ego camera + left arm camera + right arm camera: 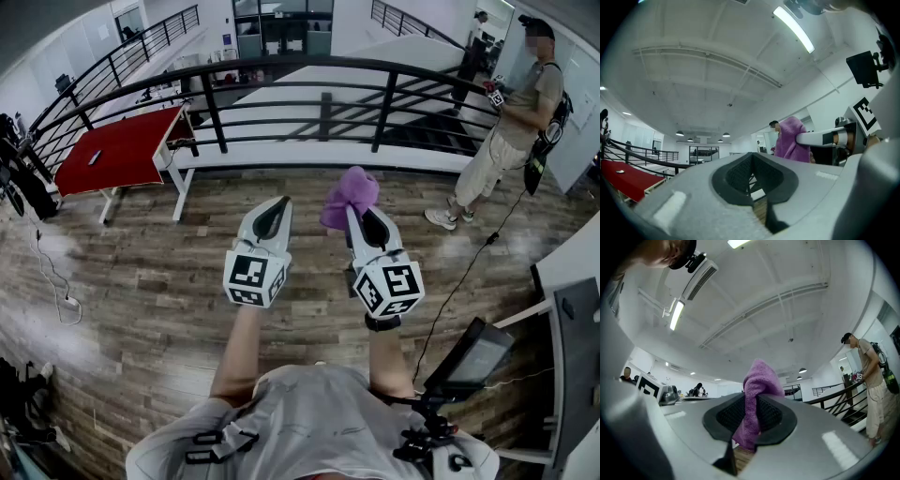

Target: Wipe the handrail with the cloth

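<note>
The purple cloth (pixel 349 195) bunches up out of my right gripper (pixel 357 214), which is shut on it. In the right gripper view the cloth (pixel 758 380) is pinched between the dark pads and sticks up above them. My left gripper (pixel 277 208) is held up beside it, shut with nothing in it; its pads (pixel 740 174) meet. From the left gripper view the cloth (pixel 791 139) shows off to the right. The black handrail (pixel 281 64) curves across the far side, well beyond both grippers, above the wooden floor.
A red table (pixel 122 148) stands at the back left by the railing. A person (pixel 520 122) stands at the right near the rail holding grippers. A dark screen on a stand (pixel 473 356) is close at my lower right. A cable (pixel 56 281) runs over the floor at left.
</note>
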The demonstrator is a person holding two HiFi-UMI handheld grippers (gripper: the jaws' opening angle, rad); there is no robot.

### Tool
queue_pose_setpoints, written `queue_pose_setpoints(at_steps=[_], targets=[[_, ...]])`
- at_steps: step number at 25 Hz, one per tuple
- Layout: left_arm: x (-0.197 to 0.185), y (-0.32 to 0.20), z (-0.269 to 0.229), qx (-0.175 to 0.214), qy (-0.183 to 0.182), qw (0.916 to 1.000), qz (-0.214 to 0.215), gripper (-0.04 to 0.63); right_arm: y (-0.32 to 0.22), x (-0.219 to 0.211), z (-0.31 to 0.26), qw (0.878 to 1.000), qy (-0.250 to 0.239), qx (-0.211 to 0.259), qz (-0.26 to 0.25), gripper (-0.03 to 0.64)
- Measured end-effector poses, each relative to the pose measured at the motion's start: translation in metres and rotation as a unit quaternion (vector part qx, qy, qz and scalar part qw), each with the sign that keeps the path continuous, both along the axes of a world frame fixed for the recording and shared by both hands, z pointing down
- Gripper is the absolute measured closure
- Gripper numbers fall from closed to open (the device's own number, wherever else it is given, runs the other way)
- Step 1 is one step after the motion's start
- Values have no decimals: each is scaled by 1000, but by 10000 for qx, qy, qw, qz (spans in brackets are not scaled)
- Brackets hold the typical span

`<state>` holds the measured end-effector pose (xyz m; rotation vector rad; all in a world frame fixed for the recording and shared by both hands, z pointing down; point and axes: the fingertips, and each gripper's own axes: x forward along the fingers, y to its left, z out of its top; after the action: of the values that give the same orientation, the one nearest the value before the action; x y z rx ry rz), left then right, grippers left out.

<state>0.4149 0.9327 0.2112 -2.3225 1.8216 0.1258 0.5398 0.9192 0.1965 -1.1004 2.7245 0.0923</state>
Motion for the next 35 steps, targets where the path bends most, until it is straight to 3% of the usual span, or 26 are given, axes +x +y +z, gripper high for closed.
queue_pose_setpoints(at_steps=[4,9,16,22,26,30,35], targets=[[29,-3,8,-173,83,9997,-145,594,-3,35,9,9994,57,-330,-4,557],[34,-3,32,-535,113,9978,-363,594,-4,41,38,9954,325,-851,-289,555],[45,-31,45,-725,67,9972,-194,594,-28,34,60,9912,492,-1160,-402,551],[43,-59,58,-924,28,9954,255,594,-63,27,65,9888,472,-1417,-75,551],[-10,-92,75,-927,210,9954,127,594,-99,-20,80,9884,413,-1454,-158,551],[-90,-128,92,-840,264,9961,-85,594,-141,-110,110,9847,660,-1549,-441,551],[-202,-180,100,-889,289,9955,-147,595,-198,-229,122,9834,479,-1686,-477,551]])
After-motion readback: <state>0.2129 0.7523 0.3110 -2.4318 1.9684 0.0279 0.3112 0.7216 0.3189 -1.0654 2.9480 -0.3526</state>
